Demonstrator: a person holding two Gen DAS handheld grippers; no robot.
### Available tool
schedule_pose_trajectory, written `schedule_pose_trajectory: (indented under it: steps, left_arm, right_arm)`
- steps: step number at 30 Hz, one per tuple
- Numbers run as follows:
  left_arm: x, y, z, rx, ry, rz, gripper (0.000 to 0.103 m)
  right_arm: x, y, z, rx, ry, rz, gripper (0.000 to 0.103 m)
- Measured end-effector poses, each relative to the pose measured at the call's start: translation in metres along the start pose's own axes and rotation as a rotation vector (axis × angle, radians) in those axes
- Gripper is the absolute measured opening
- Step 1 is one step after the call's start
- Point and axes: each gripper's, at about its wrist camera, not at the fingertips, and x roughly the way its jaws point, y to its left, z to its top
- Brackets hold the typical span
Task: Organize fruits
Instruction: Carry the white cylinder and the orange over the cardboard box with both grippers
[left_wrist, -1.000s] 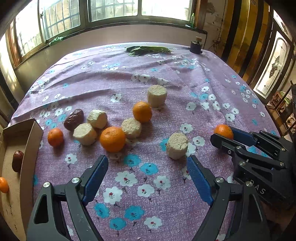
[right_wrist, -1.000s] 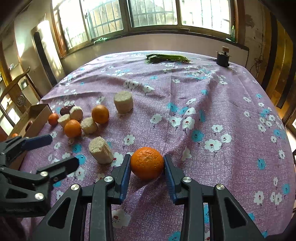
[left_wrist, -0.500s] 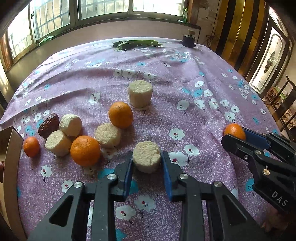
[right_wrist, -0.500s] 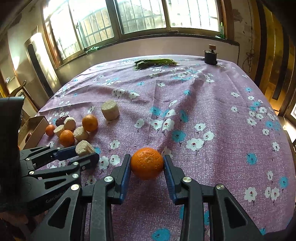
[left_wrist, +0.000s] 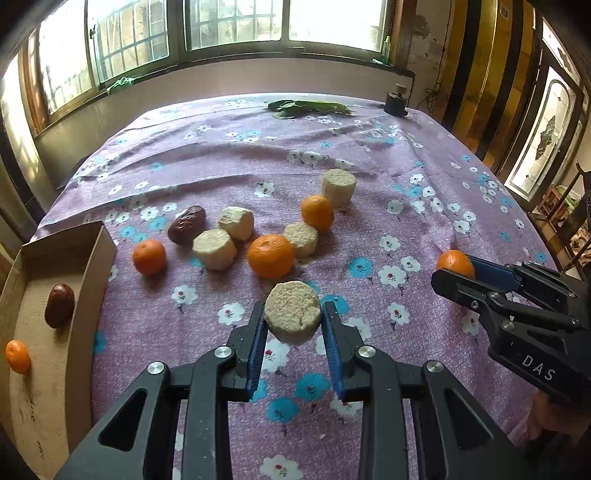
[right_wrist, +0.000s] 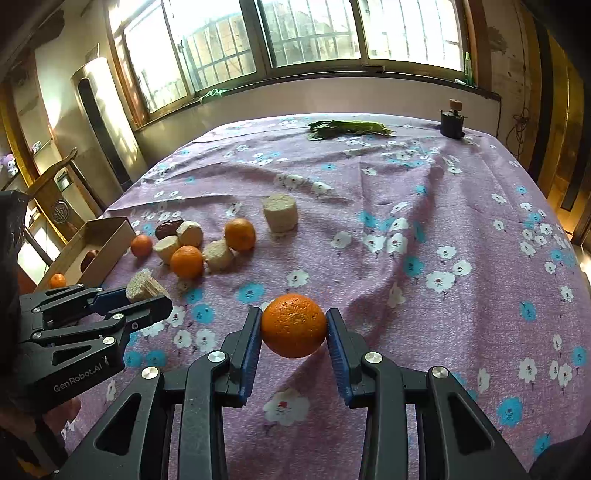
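Left tongs (left_wrist: 293, 334) clench a pale, crumbly corn chunk (left_wrist: 292, 311); right tongs (right_wrist: 293, 338) clench a dimpled orange (right_wrist: 294, 325). At eleven o'clock on the table (left_wrist: 406, 206): three oranges, four chunks, one date.

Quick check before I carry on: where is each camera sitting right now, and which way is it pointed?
Left wrist: on the left gripper, angled down across the table toward the windows; own fingers clamp a pale cake; right gripper enters at the right edge.
Right wrist: on the right gripper, same heading; own fingers clamp an orange; left gripper enters at the left edge.
Shared: cardboard box, loose fruit pile, green leaves.
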Motion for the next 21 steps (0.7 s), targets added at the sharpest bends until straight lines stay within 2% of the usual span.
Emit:
schedule_pose_trajectory:
  steps: [21]
  left_arm:
    - [-0.061, 0.105, -0.033, -0.129, -0.055, 0.150, 0.028]
  right_arm:
    - [0.007, 0.119, 0.005, -0.162, 0.025, 0.111, 0.038]
